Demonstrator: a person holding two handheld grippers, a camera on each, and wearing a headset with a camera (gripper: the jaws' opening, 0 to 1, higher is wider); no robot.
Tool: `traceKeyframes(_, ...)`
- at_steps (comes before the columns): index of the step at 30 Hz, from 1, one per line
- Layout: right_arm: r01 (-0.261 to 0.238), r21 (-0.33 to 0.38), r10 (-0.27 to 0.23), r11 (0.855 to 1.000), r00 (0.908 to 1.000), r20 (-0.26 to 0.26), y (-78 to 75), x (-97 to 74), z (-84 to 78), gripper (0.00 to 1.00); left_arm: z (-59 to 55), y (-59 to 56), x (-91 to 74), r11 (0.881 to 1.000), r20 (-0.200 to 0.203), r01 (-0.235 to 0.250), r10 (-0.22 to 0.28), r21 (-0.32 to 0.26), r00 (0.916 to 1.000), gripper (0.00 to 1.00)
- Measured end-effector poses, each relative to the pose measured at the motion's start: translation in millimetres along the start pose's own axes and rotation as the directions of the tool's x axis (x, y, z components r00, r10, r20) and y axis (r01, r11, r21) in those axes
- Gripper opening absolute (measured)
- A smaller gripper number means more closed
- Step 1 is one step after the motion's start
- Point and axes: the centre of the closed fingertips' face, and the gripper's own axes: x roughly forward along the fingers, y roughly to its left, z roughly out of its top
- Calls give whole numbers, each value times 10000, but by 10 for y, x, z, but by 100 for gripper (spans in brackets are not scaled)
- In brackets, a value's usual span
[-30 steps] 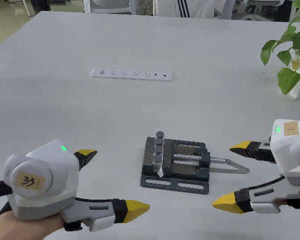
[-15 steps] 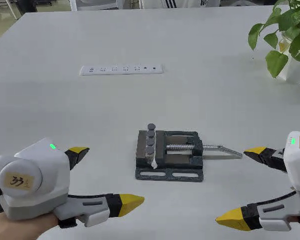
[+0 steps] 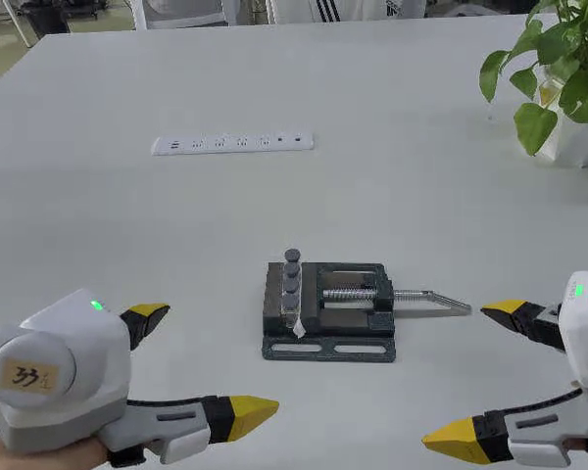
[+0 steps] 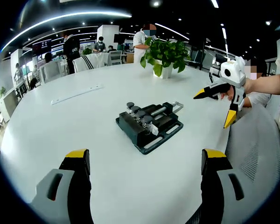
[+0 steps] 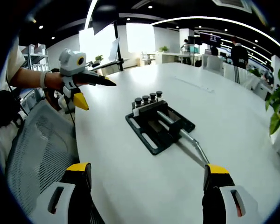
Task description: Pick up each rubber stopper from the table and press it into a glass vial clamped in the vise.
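A black vise (image 3: pixel 343 323) sits mid-table and clamps a row of several glass vials (image 3: pixel 291 284), each topped with a dark rubber stopper. My left gripper (image 3: pixel 201 364) hovers open and holds nothing, to the near left of the vise. My right gripper (image 3: pixel 470 375) is open with nothing in it, to the near right, past the vise handle (image 3: pixel 433 298). In the left gripper view the vise (image 4: pixel 151 125) and its vials (image 4: pixel 137 113) lie ahead of my open left gripper (image 4: pixel 146 158), with the right gripper (image 4: pixel 224 95) beyond. In the right gripper view the vise (image 5: pixel 161 125) lies ahead of my open right gripper (image 5: pixel 147 170), with the left gripper (image 5: pixel 86 86) beyond.
A white power strip (image 3: pixel 232 143) lies flat on the grey table (image 3: pixel 127 225) behind the vise. A potted plant (image 3: pixel 559 69) stands at the far right corner. A mesh chair (image 5: pixel 37 149) and people stand around the table's edge.
Both grippers have drawn back a little from the vise toward the near edge, still open. The head camera has shifted slightly. The vise and vials have not moved.
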Motion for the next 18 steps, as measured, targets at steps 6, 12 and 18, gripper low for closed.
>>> traceKeyframes(6, 17, 549, -46, 9985, 9986, 534, 106, 38, 36, 99, -54, -40, -50, 9994, -169, -310, 307, -179, 9994, 99)
traceKeyframes(12, 157, 735, -248, 9972, 9918, 1256, 211, -34, 246, 99, 56, -53, -202, 9905, 260, -1050, 1077, -888, 9938, 99)
traceKeyframes(18, 34, 1404, -312, 9901, 9801, 1958, 325, -174, 265, 99, 186, -180, -329, 9831, 591, -1472, 1543, -1090, 9863, 99)
